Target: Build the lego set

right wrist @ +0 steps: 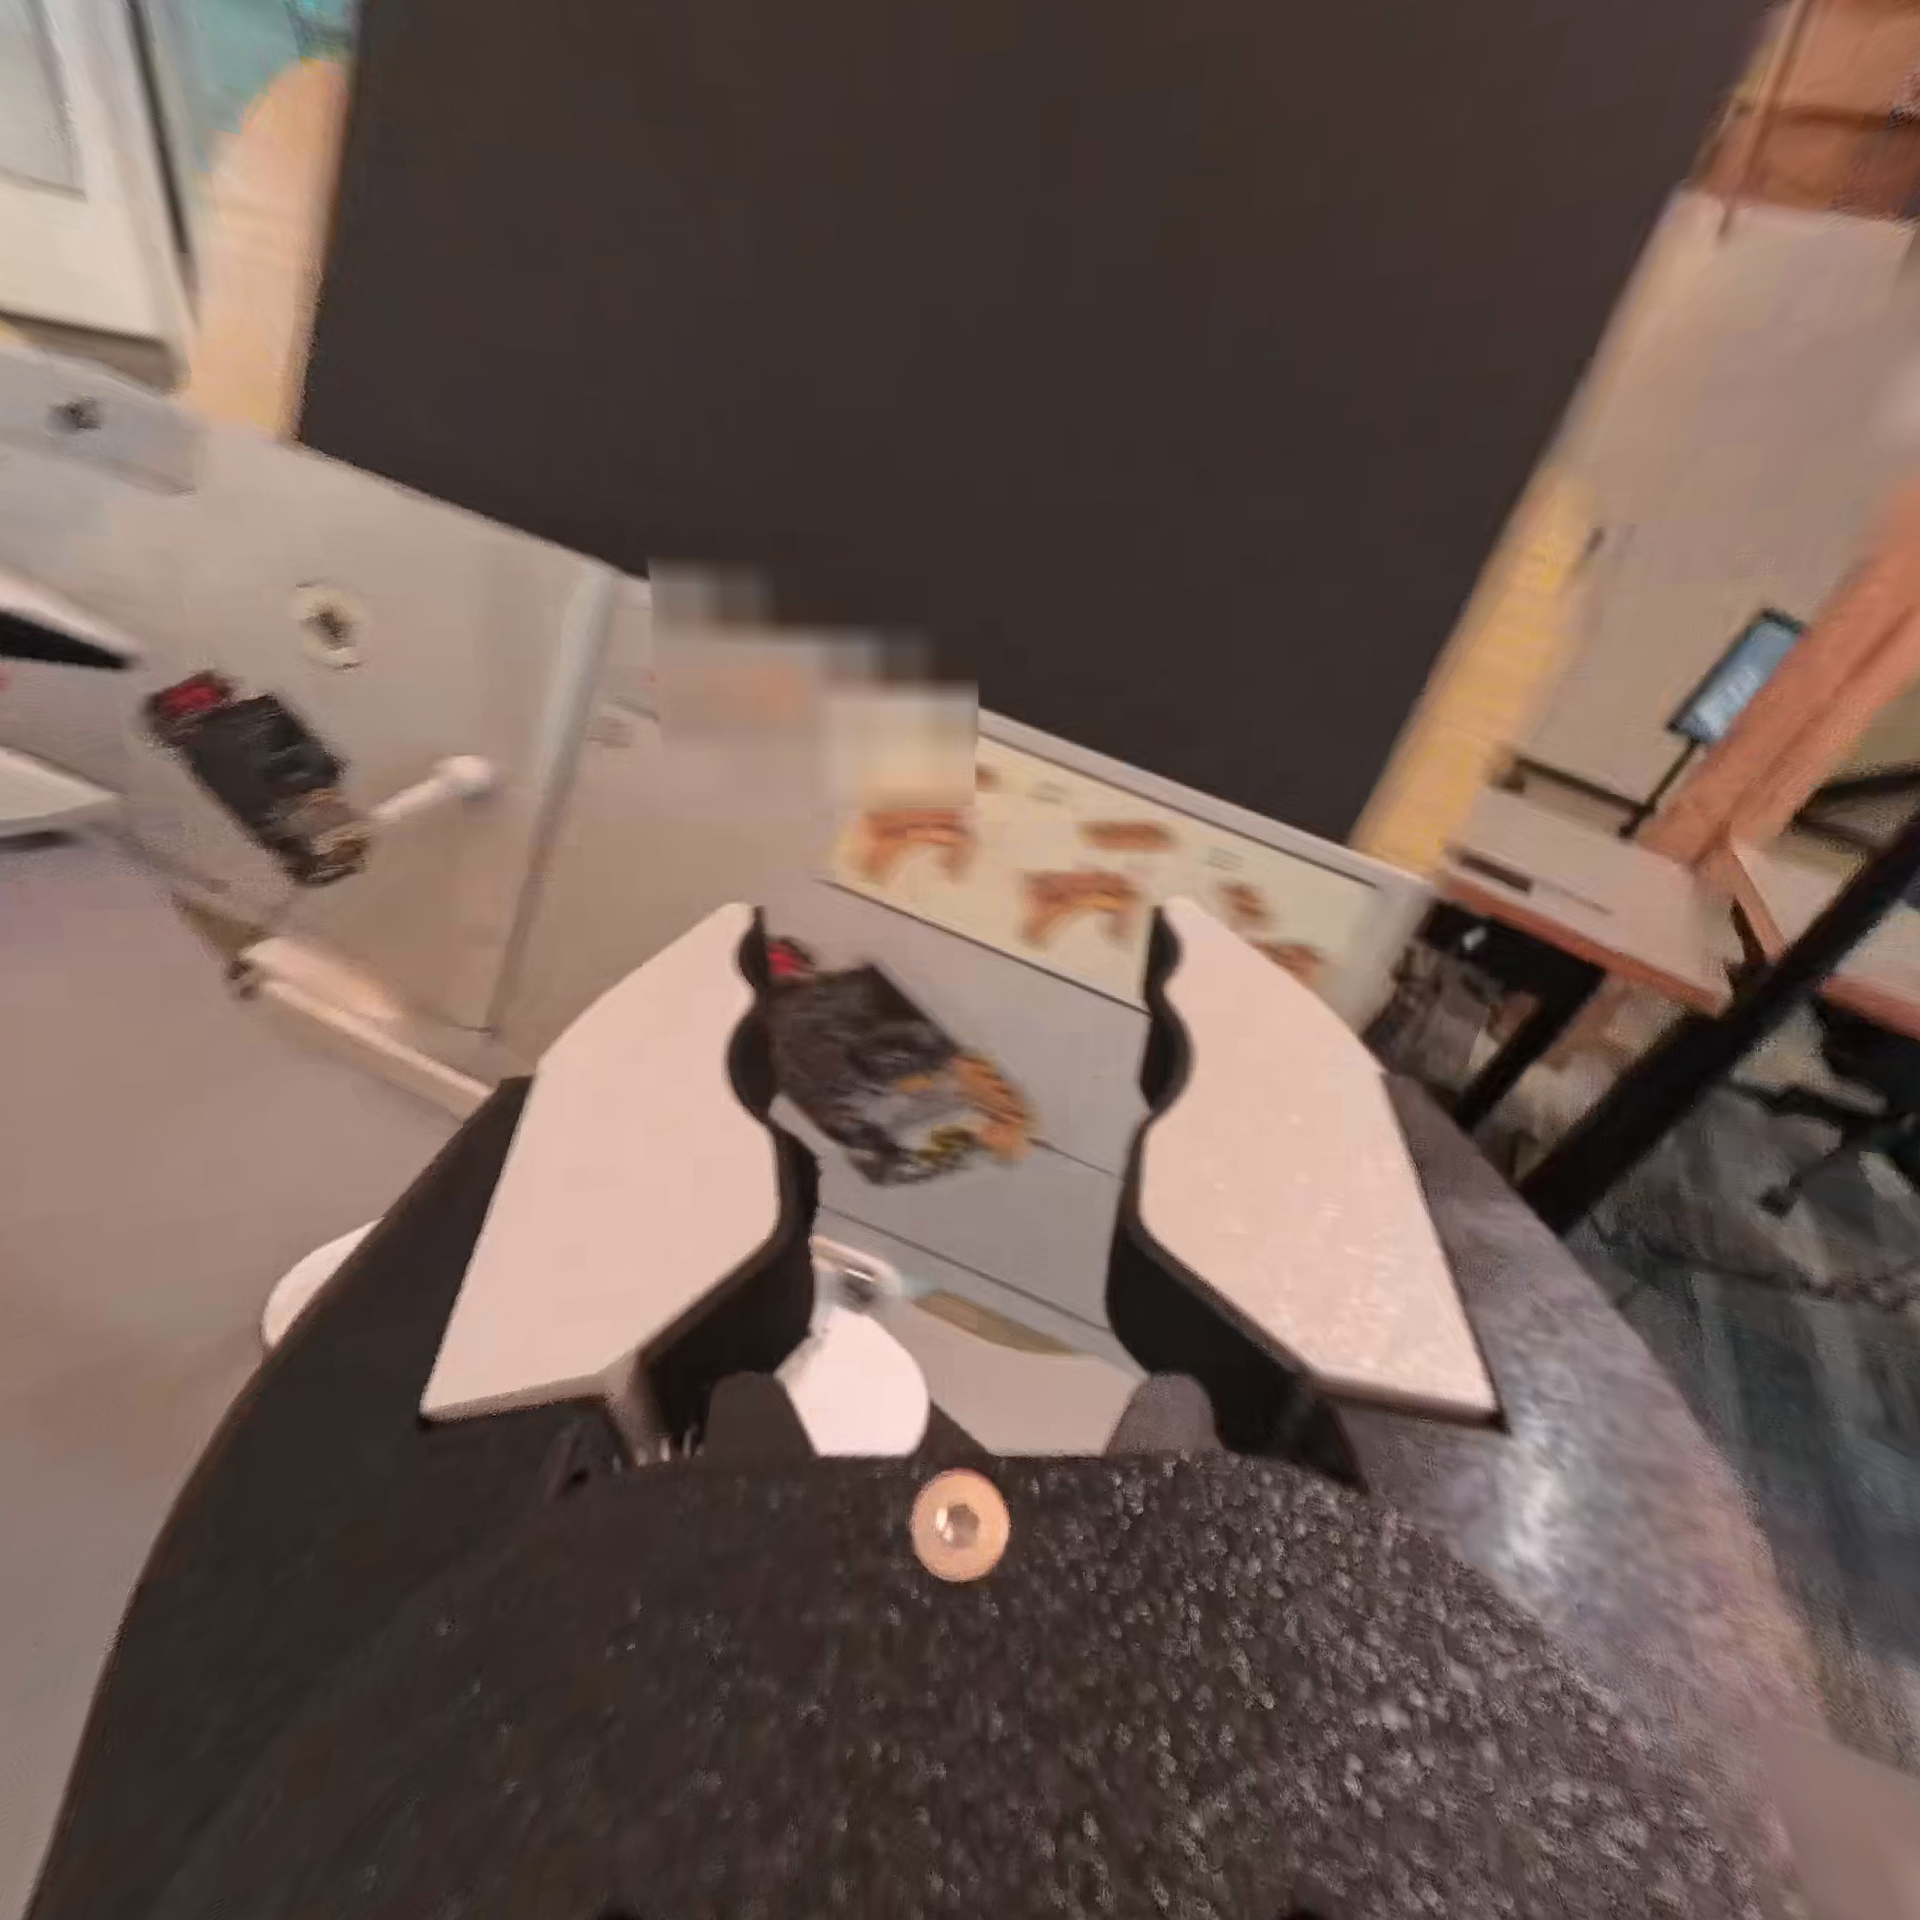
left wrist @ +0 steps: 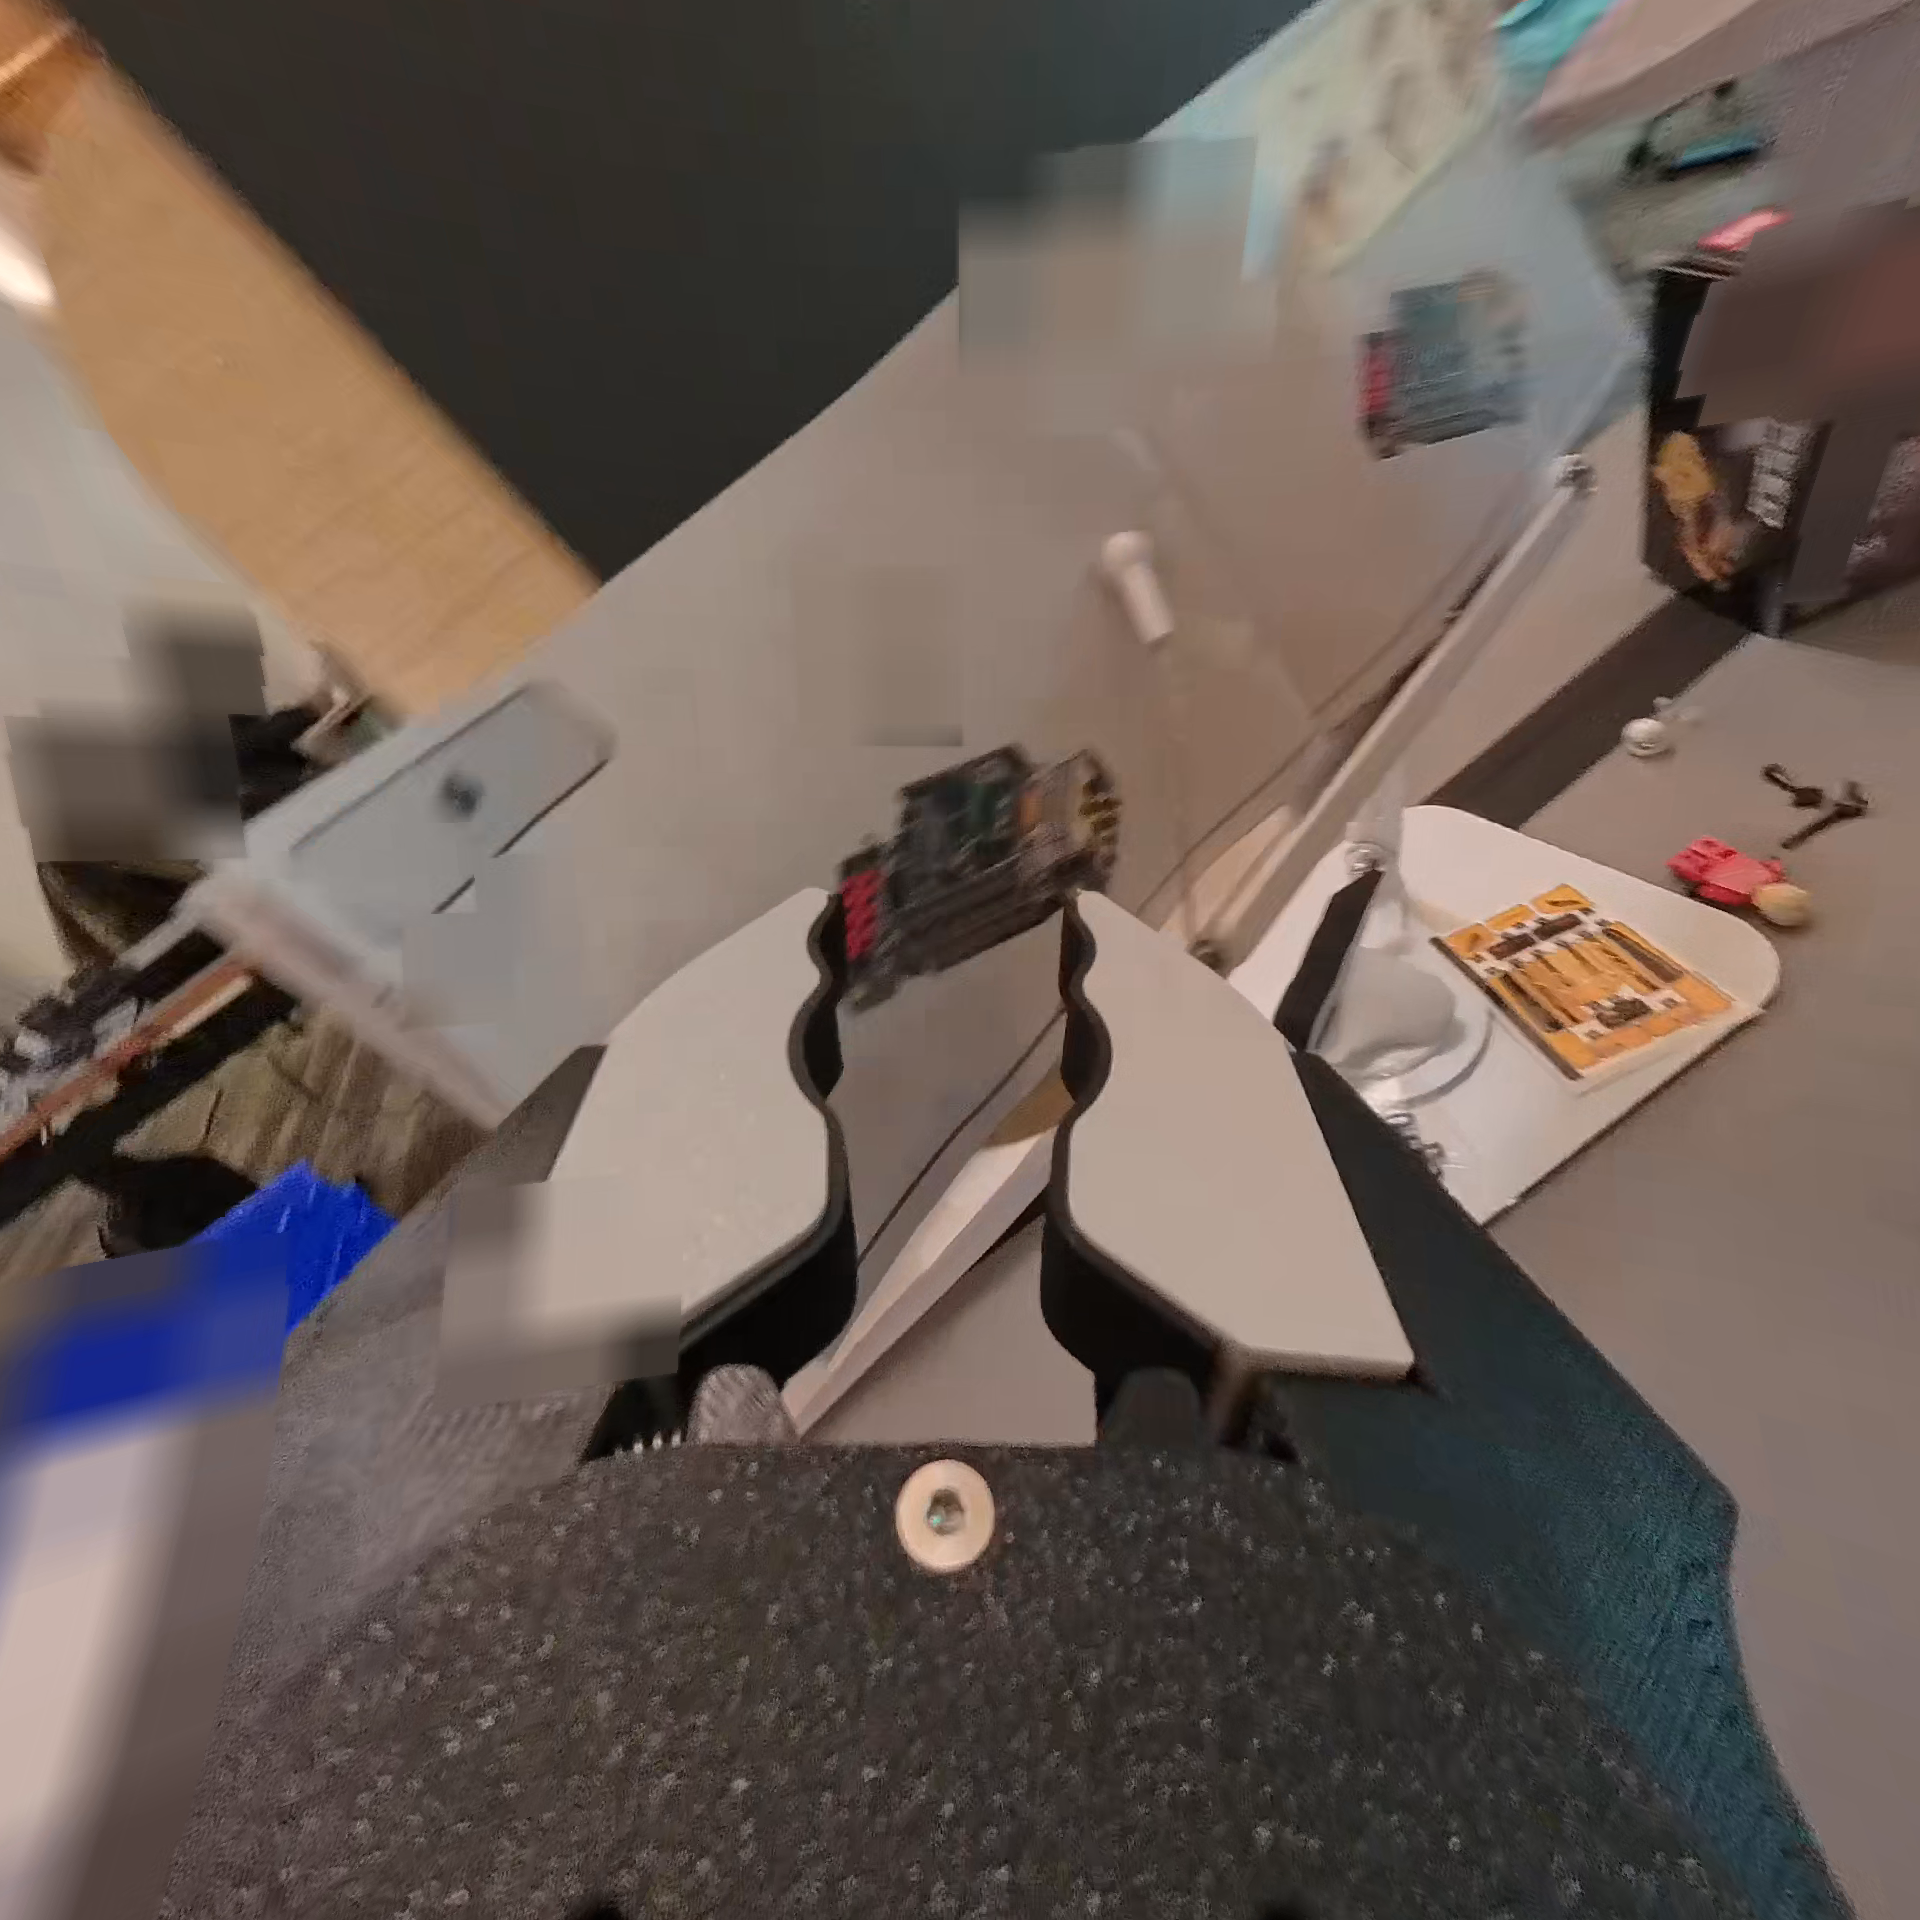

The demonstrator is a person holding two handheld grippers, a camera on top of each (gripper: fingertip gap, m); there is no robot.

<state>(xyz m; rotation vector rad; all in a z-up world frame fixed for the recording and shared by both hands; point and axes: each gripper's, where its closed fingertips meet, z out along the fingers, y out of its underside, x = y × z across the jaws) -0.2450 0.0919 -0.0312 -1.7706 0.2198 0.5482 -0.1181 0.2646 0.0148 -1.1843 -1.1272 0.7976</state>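
The left claw held its pale grey fingers partly apart, and the blurred black brick model with red and orange parts sat right at their tips, meeting both, so it looked gripped there, lifted off the grey counter in front of a glossy grey partition panel. A fainter likeness of the model showed higher on that panel.

To the right, on the counter, lay a white flat tray carrying a yellow-and-black sticker sheet. Just beyond the tray's far edge sat a small red brick piece, with thin black loose parts near it and a black printed carton farther back.

The right claw stood wide open and held nothing. In the right wrist view the model appeared far left. A second blurred likeness lay between the right fingers, on a shiny panel; I could not tell whether it was a reflection.
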